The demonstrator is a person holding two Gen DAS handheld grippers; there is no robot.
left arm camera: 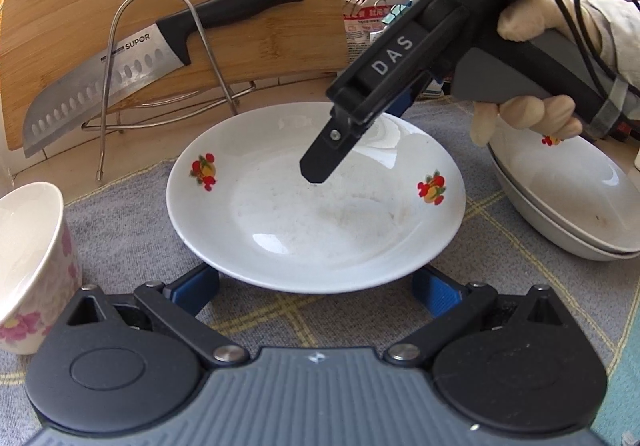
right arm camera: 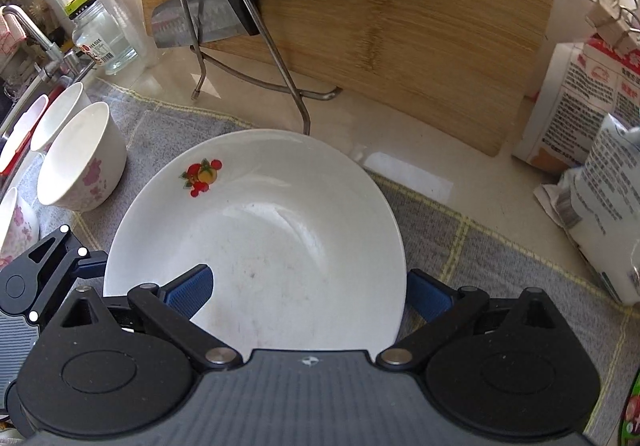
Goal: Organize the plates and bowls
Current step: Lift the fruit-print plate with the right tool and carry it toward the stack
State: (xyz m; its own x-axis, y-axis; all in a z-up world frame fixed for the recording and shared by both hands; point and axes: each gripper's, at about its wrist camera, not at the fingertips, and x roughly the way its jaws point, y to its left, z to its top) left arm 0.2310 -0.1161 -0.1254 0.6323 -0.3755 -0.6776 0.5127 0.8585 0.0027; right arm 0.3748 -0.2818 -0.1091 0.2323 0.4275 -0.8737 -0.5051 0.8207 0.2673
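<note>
At the bottom of the left wrist view, the left gripper (left arm camera: 316, 288) stood wide open, its blue pads either side of the near rim of the fruit-patterned plate (left arm camera: 316, 202), not touching. The right gripper (right arm camera: 308, 292) straddled the far rim, one pad above and one apparently below; whether it pinched was hard to tell. A shallow bite on glazed china could slip, dropping the plate onto the grey cloth (left arm camera: 132, 214) or against the stacked plates (left arm camera: 568, 198) at right. Farther back, the knife (left arm camera: 132, 62) read "SUPOR"; the right tool's body read "DAS".
</note>
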